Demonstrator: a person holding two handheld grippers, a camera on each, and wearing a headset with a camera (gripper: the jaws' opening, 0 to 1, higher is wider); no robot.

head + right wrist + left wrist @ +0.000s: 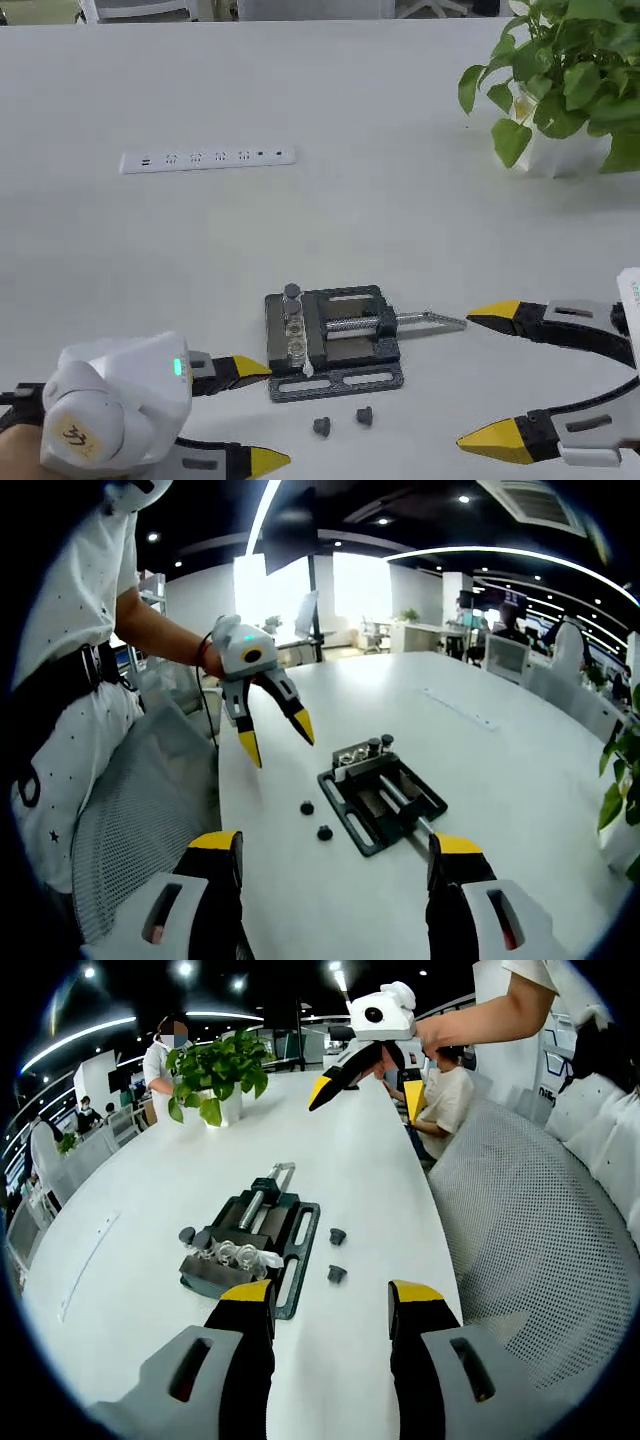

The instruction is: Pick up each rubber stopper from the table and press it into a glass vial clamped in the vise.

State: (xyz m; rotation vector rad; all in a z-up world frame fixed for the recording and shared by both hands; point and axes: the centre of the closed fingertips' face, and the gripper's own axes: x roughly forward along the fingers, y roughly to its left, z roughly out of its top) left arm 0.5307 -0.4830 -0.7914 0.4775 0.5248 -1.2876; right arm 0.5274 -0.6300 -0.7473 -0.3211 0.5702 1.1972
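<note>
— Tongs?
— Left gripper (pixel 278 414) and right gripper (pixel 464 377) both spread, empty.
— Stoppers?
— 2 stoppers (pixel 322 427) on table (pixel 120 270), 6 o'clock of vise (pixel 350 350); head view adds a strip (pixel 207 158) at 11 o'clock.

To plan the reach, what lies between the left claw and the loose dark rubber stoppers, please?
Bare white tabletop, in the left gripper view.

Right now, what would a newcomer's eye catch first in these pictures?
The dark vise at the middle of the white table, clamping small glass vials. Two loose rubber stoppers lie just before it; the left gripper and right gripper, both open, flank it.
</note>
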